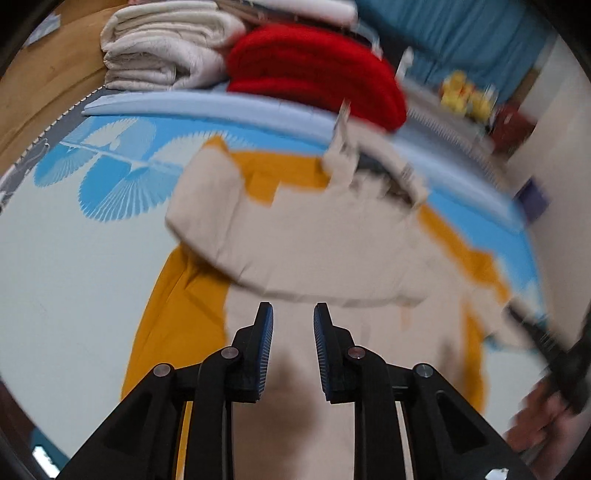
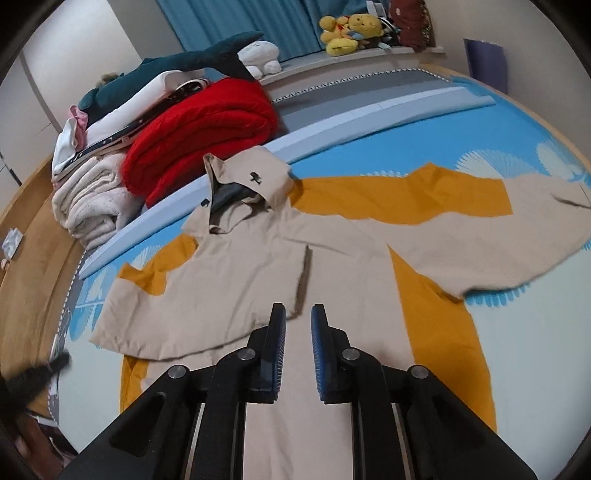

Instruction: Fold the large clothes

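A large beige and mustard hooded jacket [image 2: 332,258] lies spread on the bed, hood [image 2: 251,177] toward the far side. One sleeve [image 2: 177,306] is folded across the chest, and the other sleeve [image 2: 517,229] stretches out to the right. My right gripper [image 2: 298,312] hovers over the jacket's body with a narrow gap between its blue pads and nothing in it. In the left wrist view, my left gripper [image 1: 293,314] also hangs over the beige body [image 1: 295,387], just below the folded sleeve [image 1: 295,243]. Its jaws are slightly apart and empty.
The blue and white patterned sheet [image 2: 517,332] covers the bed. A red folded blanket [image 2: 199,136] and a stack of cream blankets [image 2: 92,210] sit at the far left, with plush toys [image 2: 351,33] behind them. A hand [image 1: 543,417] shows blurred at the right edge.
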`<state>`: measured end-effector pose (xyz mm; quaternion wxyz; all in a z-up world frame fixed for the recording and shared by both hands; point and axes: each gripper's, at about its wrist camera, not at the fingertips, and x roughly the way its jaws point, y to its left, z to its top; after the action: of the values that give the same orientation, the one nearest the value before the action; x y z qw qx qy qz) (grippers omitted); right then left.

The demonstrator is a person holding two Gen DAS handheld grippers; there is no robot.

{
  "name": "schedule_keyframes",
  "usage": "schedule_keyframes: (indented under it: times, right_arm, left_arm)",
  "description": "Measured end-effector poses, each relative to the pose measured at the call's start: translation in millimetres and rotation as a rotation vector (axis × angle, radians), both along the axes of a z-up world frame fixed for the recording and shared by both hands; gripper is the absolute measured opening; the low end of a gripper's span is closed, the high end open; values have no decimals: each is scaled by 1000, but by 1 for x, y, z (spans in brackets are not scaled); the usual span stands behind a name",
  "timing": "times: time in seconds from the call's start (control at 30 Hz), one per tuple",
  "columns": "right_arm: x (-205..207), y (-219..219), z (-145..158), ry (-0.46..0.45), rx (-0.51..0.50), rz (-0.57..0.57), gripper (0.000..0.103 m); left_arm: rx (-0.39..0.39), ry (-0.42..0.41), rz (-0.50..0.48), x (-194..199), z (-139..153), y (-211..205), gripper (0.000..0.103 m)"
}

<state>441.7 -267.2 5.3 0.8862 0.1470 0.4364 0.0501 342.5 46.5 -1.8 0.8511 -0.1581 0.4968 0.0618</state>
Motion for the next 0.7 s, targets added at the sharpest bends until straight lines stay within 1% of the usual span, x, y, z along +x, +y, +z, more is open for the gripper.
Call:
schedule_keyframes:
  times: [0.03, 0.1, 0.17, 0.2, 0.23, 0.27, 0.33, 0.4, 0.5, 0.57, 0.6, 0.63, 0.67, 0.7]
  right_arm:
    - [4, 5, -2, -4, 1, 5, 15]
    - [14, 15, -10, 5, 6, 19, 17]
    - [31, 27, -26, 35, 13, 44, 23]
    - [39, 33, -36, 54, 18, 56, 35]
    - [46, 37, -46, 73, 19, 64, 45]
    - [54, 42, -60, 103, 16, 68, 47]
    - [67, 45, -84, 164, 15, 52, 47]
    - [80, 45, -111, 232, 50, 22, 47]
    - [91, 43, -139, 282, 74, -8, 47]
    - [96, 43, -149, 296, 86, -15, 47]
    - [98, 42, -152, 295, 100, -20, 45]
    - [100, 42, -152, 283, 119, -28, 35]
    - [102, 40, -151, 273, 134, -27, 26]
    - [104, 41, -149, 262, 139, -24, 12]
  left_arm:
    - [4, 45, -10, 11, -12, -4, 19]
    - [-26, 98, -26, 30, -30, -12, 19]
    - [14, 113, -54, 42, -38, -22, 20]
    - [42, 110, -74, 45, -38, -27, 20]
    - [54, 108, -88, 46, -39, -31, 21]
    - [60, 114, -113, 46, -39, -36, 22]
    - [41, 132, -165, 47, -44, -44, 23]
    - [23, 145, -210, 49, -46, -53, 23]
    - [16, 151, -220, 51, -47, -55, 23]
    - [-2, 152, -210, 53, -46, -52, 23]
    - [-7, 150, -204, 54, -46, -52, 23]
    - [-9, 148, -198, 55, -46, -50, 23]
    - [-10, 148, -192, 56, -45, -49, 23]
    - [-10, 149, -188, 56, -45, -48, 23]
